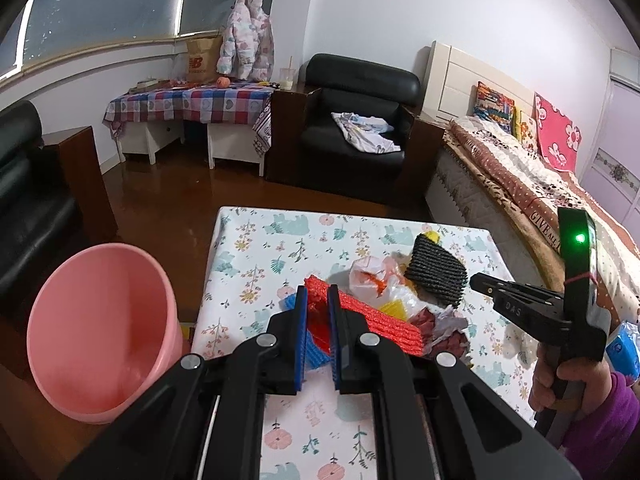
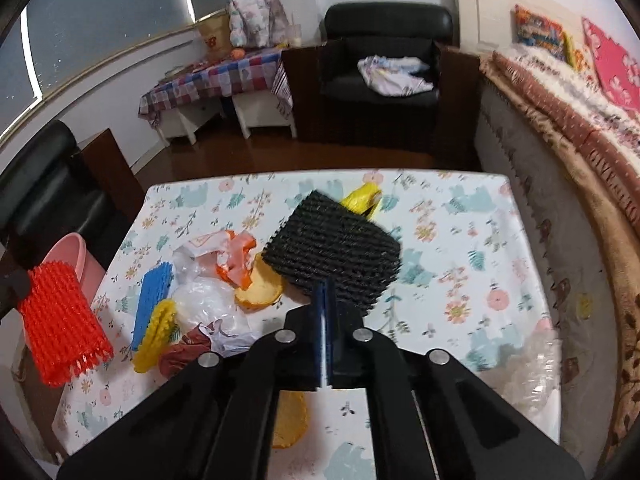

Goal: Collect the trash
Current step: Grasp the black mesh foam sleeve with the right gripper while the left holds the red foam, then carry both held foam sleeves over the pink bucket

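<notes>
Left gripper (image 1: 318, 312) clamps red foam net (image 1: 372, 322); right gripper (image 2: 326, 292), marked apparently "DAS", pinches black foam net (image 2: 334, 246).

left gripper (image 1: 318, 300): black linkage arms, four round silver pivot pins, blue ribbed pads (image 1: 301, 332)
right gripper (image 2: 325, 292): same black arms and silver pins, dark blue pads
right gripper, side view: black body, embossed "DAS"
tracker (image 1: 576, 248): upright black block, green light, red band
sleeve (image 1: 604, 412): purple
</notes>
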{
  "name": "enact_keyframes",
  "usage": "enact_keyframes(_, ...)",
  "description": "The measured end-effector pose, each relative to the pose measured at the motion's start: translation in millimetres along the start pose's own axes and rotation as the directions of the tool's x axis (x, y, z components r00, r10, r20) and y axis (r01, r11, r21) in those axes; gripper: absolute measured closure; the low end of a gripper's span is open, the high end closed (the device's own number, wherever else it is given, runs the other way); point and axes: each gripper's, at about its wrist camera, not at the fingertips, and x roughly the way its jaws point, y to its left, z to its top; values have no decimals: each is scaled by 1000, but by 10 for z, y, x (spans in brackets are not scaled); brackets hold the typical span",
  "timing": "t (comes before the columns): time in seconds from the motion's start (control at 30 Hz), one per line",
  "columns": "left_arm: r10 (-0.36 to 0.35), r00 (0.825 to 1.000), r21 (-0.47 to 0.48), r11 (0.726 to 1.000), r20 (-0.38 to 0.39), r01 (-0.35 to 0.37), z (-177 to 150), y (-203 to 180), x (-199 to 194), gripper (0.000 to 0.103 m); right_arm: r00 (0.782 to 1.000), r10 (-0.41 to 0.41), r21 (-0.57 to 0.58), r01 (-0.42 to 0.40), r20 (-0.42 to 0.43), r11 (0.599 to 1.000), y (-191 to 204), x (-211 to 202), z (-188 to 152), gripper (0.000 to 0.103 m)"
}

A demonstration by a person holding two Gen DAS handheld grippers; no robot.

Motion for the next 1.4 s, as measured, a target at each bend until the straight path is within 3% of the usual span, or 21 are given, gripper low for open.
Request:
enact_keyframes(0.07, 9, 1000, -11, 1000, -7, -9, -13, 47, 19, 94, 1000, 5, -18, -6, -19, 1000, 49, 87, -6, 66)
enact_keyframes(0.23, 21, 1000, -36, 999, -22, -21, -26, 132, 73, 94, 999, -33, -107, 29, -31, 994, 214, 301, 38, 59)
enact_keyframes(0.47, 35, 999, -42, 998, -40, -36, -27, 177, 157, 94, 991, -118, -147, 108, -64, 983, 252, 609, 50, 61)
enact_keyframes(0.57, 37, 998, -43, 998, -41, -39, -30, 185, 168, 94, 990, -118, -113, 109, -75, 988, 176, 657, 40, 85)
enact_keyframes(0.67, 35, 999, -43, 998, -40, -37, -28, 186, 168, 94, 994, -94, -81, 89, -62, 993, 107, 578, 40, 92)
enact_keyframes(1.07, 34, 999, -47, 998, -7, -34, 1, 176, 35, 94, 997, 45, -17, -44, 64, 999, 184, -204, 80, 92)
enact_keyframes(1.4, 103, 994, -85, 991, 30, -100, -21, 391, -167, 94, 975, 204, -59, -200, 89, 978, 727, -565, 96, 92)
